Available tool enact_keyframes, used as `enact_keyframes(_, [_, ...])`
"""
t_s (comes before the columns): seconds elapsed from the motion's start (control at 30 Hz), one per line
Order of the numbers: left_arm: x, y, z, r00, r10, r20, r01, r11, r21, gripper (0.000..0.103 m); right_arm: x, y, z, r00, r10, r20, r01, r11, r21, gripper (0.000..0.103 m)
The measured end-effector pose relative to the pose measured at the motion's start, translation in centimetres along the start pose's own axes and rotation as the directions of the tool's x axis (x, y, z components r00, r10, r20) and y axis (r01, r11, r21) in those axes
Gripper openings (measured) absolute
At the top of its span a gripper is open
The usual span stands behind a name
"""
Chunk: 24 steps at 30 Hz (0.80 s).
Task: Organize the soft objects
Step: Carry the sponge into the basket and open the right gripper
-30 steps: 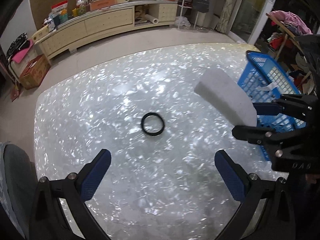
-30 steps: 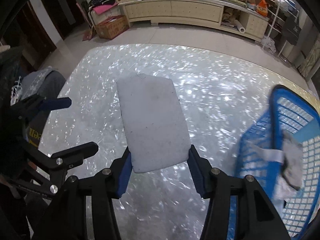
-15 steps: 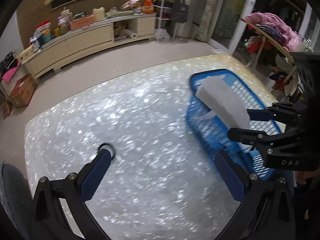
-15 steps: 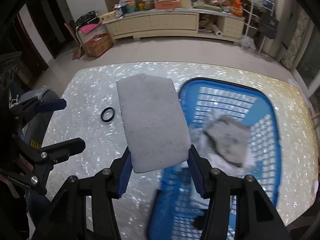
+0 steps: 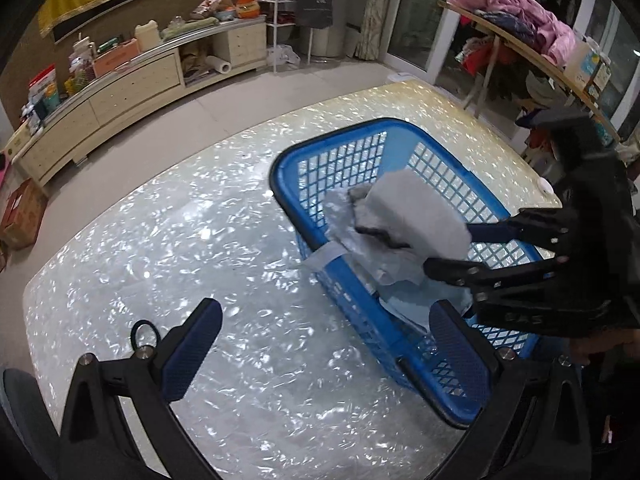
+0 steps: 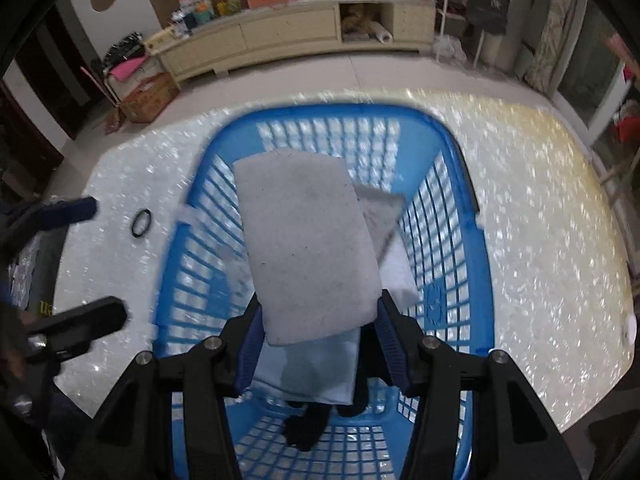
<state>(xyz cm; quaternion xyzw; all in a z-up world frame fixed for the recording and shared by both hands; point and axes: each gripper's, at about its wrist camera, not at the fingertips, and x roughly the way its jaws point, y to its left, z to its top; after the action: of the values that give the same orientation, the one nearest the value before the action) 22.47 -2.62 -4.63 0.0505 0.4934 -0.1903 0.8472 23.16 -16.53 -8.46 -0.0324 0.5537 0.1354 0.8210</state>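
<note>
My right gripper (image 6: 318, 326) is shut on a thick grey-white foam pad (image 6: 306, 244) and holds it above the inside of the blue plastic basket (image 6: 452, 184). In the left wrist view the same foam pad (image 5: 416, 216) hangs over the blue basket (image 5: 352, 304), clamped by the right gripper (image 5: 444, 246). My left gripper (image 5: 324, 344) stands open with nothing between its fingers, over the table just left of the basket. Several cloths and a dark item lie in the basket under the pad.
A black ring (image 5: 145, 334) lies on the shiny pearl-patterned table (image 5: 160, 240), left of the basket; the same black ring (image 6: 142, 222) shows in the right wrist view. A white cloth strip hangs over the basket's left rim. A long cabinet (image 6: 280, 36) stands beyond the floor.
Both grippers moved to the right across the table. The foam pad, first above bare table, now hangs over the basket. The black ring slid from centre to the left edge of the left wrist view.
</note>
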Motion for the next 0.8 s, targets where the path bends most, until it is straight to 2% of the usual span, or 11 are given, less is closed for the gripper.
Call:
enact_keyframes(0.17, [0.4,-0.4,0.0,1.0,0.0,-0.012,0.0,1.0,0.013,0.103,1.8,-0.6,-0.8,0.999,-0.008,-0.051,0.009,1.0,0.015,0.051])
enact_keyframes(0.43, [0.2,0.4,-0.7,1.0,-0.018,-0.016,0.018,1.0,-0.006,0.103,1.8,0.2,-1.0,0.997,-0.033,-0.063,0.033,0.999,0.005,0.055])
enact_keyframes(0.5, [0.0,0.5,-0.7,1.0,-0.014,-0.021,0.013,1.0,-0.004,0.103,1.6,0.6,-1.2,0.996,-0.053,-0.069,0.054,0.999,0.007,0.06])
enact_keyframes(0.57, [-0.5,0.5,-0.8,1.0,-0.006,-0.011,0.006,1.0,0.003,0.103,1.3,0.5,-1.6,0.996,-0.064,-0.061,0.064,0.998,0.012,0.077])
enact_keyframes(0.67, [-1.4,0.9,-1.1,1.0,-0.007,0.007,0.007,1.0,0.001,0.103,-0.4,0.8,-1.9,0.996,-0.087,-0.021,0.087,0.996,0.01,0.092])
enact_keyframes(0.73, [-1.8,1.3,-1.4,1.0,0.001,0.014,-0.001,1.0,-0.004,0.103,-1.4,0.4,-2.3,0.995,-0.102,0.003,0.102,0.995,0.006,0.099])
enact_keyframes(0.8, [-2.1,1.8,-1.7,1.0,0.007,0.02,-0.007,1.0,-0.012,0.103,-2.2,0.8,-2.4,0.995,-0.102,0.019,0.102,0.995,-0.004,0.101])
